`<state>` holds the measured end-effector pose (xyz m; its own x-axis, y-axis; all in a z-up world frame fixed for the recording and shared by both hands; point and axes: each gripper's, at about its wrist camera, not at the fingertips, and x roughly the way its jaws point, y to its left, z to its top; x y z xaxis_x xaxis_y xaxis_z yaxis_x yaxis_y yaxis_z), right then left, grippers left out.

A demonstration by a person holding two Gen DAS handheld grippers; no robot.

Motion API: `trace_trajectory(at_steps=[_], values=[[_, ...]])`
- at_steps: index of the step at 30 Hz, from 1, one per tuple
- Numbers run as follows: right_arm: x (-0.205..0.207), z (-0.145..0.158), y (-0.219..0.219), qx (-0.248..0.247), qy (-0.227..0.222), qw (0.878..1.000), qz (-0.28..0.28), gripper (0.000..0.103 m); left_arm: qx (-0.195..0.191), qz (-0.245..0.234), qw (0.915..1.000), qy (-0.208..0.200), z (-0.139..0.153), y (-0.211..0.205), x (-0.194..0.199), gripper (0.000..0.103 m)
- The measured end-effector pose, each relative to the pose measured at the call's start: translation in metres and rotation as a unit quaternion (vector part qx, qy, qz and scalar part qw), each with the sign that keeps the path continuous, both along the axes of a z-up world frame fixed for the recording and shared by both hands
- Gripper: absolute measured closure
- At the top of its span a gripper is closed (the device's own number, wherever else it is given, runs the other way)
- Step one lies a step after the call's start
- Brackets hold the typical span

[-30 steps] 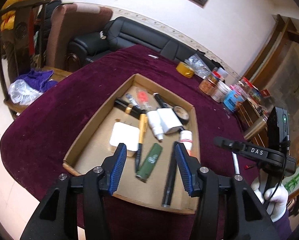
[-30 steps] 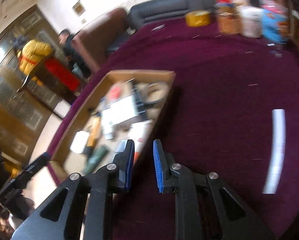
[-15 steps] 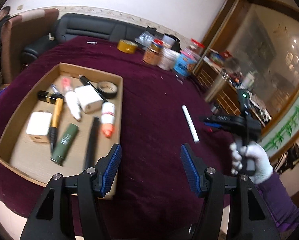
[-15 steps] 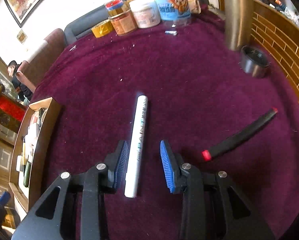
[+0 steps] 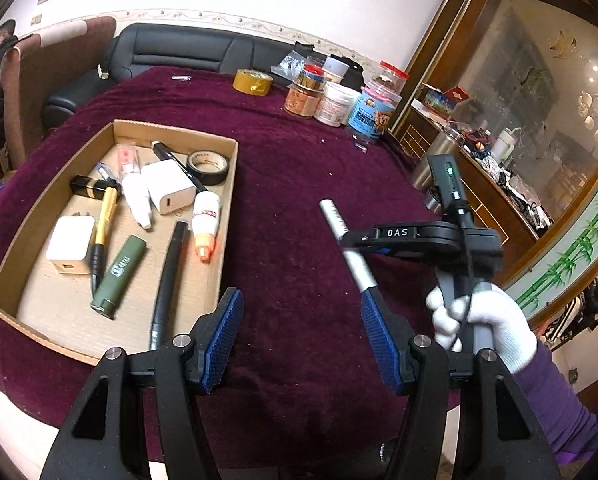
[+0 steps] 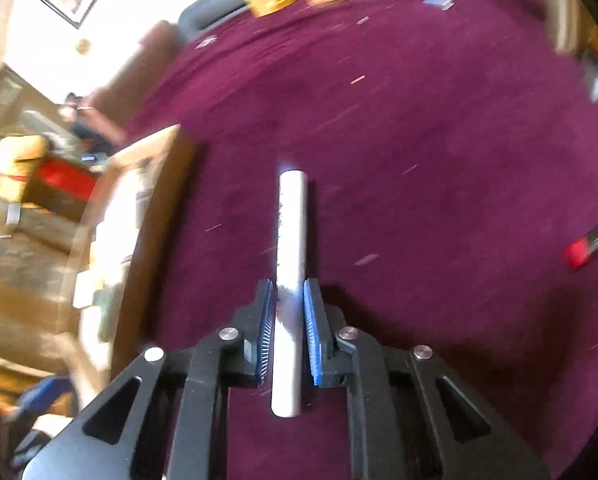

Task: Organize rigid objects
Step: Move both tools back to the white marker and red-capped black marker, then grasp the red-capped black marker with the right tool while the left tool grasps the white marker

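Maroon tablecloth [image 5: 299,184]: cardboard tray [image 5: 227,216] of small items at left. Right gripper [image 6: 287,320], jaws just closed, clamps white paint marker [image 6: 291,232]; left gripper [image 5: 299,332] stands apart, empty.

Both wrist views look down, sharing the white marker [image 5: 349,245].

A deep plum cloth [image 5: 299,168] with a napped, matt pile is covering the counter, flecked with pale lint. The tray [image 5: 223,216] is looking like raw brown cardboard, dull and fibrous at its cut edges. The white marker [image 6: 291,240] is showing a smooth, satiny barrel that is catching a soft sheen. Both claws are wearing blue pads [image 5: 223,336] with a finely ribbed, rubbery texture on matt black plastic arms dotted with bright metal rivets. The hand [image 5: 487,320] is wearing a white knit glove. The black sofa [image 5: 187,52] is gleaming like leather.
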<state>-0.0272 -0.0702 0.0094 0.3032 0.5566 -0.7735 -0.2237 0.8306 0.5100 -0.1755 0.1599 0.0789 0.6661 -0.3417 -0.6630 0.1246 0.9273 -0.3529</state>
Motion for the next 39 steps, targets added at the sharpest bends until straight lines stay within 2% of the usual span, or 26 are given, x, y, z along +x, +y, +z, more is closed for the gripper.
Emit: trace_trajectory(at_steps=[2,4,6,8,12,16,20,22,24,26,27,30,34,39], values=[[-0.004,0.009,-0.012,0.015,-0.007,1.0,-0.004,0.089,-0.005,-0.006,0.9999,0.008,-0.004,-0.003,0.002,0.048],[-0.007,0.023,-0.036,0.006,-0.03,0.999,-0.028,0.089,-0.008,-0.01,0.9999,0.01,-0.005,-0.004,0.001,0.048],[-0.008,0.036,-0.074,-0.016,-0.052,0.996,-0.077,0.086,-0.008,-0.012,0.9999,0.008,-0.005,-0.003,-0.001,0.048],[-0.007,0.042,-0.113,-0.03,-0.055,0.989,-0.134,0.073,-0.013,-0.013,0.9998,0.005,-0.006,-0.001,-0.002,0.048],[-0.004,0.033,-0.185,-0.014,-0.022,0.969,-0.247,0.071,-0.028,-0.019,0.9993,0.015,-0.013,-0.002,0.004,0.048],[0.011,0.023,-0.2,-0.011,-0.008,0.958,-0.286,0.072,-0.033,-0.034,0.9985,0.027,-0.019,-0.01,0.007,0.048],[0.036,0.009,-0.198,-0.053,0.011,0.951,-0.305,0.069,-0.027,-0.031,0.9989,0.023,-0.016,-0.009,0.002,0.048],[0.041,0.011,-0.189,-0.082,-0.007,0.949,-0.303,0.07,-0.025,-0.024,0.9992,0.021,-0.014,-0.006,0.0,0.048],[0.051,0.013,-0.169,-0.106,-0.016,0.957,-0.271,0.083,-0.023,-0.017,0.9994,0.021,-0.013,-0.003,0.0,0.048],[0.052,0.013,-0.155,-0.116,-0.021,0.961,-0.249,0.089,-0.02,-0.013,0.9994,0.023,-0.013,-0.002,0.001,0.048],[0.05,0.014,-0.145,-0.128,-0.029,0.964,-0.23,0.089,-0.019,-0.013,0.9994,0.024,-0.014,-0.004,0.001,0.048],[0.037,0.013,-0.12,-0.128,-0.033,0.975,-0.177,0.089,-0.024,-0.027,0.9989,0.03,-0.014,-0.012,0.006,0.048],[0.007,0.01,-0.102,-0.089,-0.014,0.989,-0.119,0.089,-0.015,-0.045,0.9981,0.038,-0.014,-0.029,0.018,0.048],[-0.007,0.007,-0.106,-0.076,-0.021,0.992,-0.1,0.089,0.015,-0.063,0.9967,0.048,-0.024,-0.061,0.048,0.048]])
